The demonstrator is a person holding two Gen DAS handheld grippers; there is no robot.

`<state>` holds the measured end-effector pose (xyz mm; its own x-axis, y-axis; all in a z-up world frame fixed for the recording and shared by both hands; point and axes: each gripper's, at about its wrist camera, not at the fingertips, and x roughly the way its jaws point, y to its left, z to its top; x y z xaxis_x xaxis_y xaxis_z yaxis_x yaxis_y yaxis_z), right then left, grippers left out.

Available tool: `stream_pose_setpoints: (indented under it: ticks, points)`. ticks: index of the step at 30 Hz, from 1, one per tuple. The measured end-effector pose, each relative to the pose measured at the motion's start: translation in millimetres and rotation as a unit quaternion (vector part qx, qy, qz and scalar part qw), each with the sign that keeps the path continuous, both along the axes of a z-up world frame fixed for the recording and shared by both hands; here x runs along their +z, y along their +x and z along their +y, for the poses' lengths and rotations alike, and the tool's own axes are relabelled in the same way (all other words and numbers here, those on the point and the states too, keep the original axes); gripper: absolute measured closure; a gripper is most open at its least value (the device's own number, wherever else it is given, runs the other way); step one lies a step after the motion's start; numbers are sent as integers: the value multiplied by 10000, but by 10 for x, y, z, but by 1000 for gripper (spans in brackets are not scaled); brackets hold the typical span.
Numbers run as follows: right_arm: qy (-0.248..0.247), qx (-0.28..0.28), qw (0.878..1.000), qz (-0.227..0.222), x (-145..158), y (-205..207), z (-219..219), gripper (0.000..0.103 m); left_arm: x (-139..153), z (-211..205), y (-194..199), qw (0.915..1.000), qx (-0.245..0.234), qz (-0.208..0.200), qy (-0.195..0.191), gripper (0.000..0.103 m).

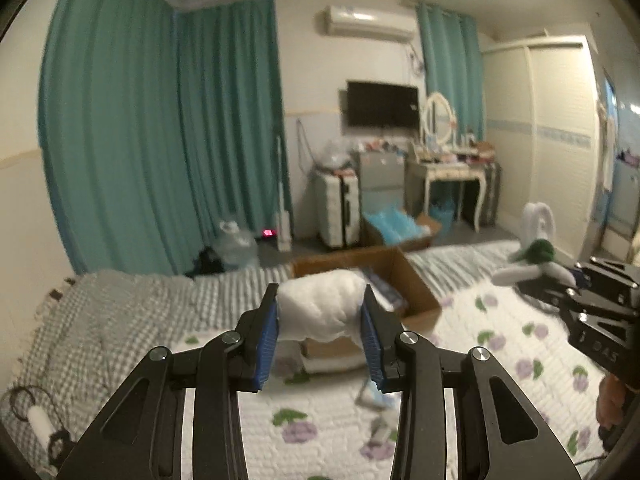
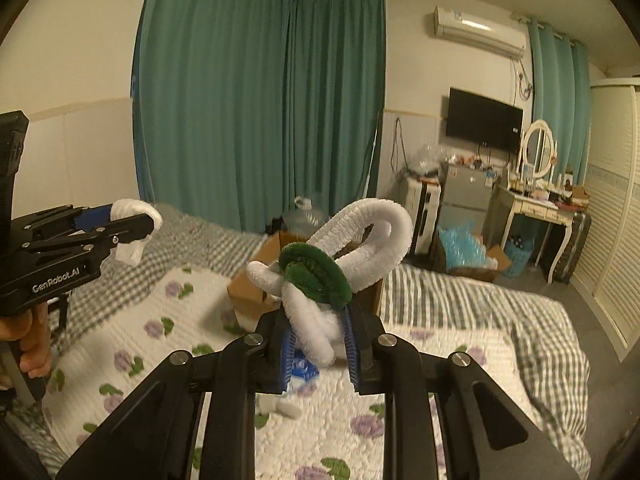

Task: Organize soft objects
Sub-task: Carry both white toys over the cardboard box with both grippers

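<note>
Nearest in the left wrist view: left gripper [image 1: 322, 314] clamped on a white cotton wad [image 1: 320, 310], blue pads pressing both its flanks, held in the air above the floral quilt [image 1: 500, 340]. In the right wrist view: right gripper [image 2: 318, 338] closed narrowly on a white fuzzy stem bundle [image 2: 356, 240] with a green coiled disc [image 2: 316, 276] at its middle, loops sticking up past the fingertips. Below both, small white and blue scraps [image 1: 378, 396] lying on the quilt. Just beyond, an open cardboard box [image 1: 416, 284] resting on the bed, next to a grey checked blanket [image 1: 120, 312]. Farther off, on the floor, a water jug [image 1: 236, 242], a suitcase [image 1: 340, 208] and a dressing table [image 1: 448, 176]. Farthest, teal curtains [image 1: 160, 120] and a wall television [image 1: 382, 104].
</note>
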<state>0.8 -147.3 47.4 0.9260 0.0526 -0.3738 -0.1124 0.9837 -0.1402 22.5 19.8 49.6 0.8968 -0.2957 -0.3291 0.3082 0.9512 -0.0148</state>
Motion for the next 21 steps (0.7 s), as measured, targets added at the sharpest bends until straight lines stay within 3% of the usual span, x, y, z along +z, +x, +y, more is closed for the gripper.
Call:
stream_pose_setpoints:
  ticks: [3, 9, 21]
  points:
    - [-19, 44, 9997, -227, 193, -34, 30, 82, 130, 54, 10, 9997, 102, -207, -42, 66]
    - [-115, 91, 9985, -527, 472, 60, 84, 82, 204, 53, 209, 9996, 95, -224, -128, 66]
    - [-68, 18, 9989, -474, 477, 710, 20, 82, 223, -176, 658, 9993, -46, -329, -181, 66]
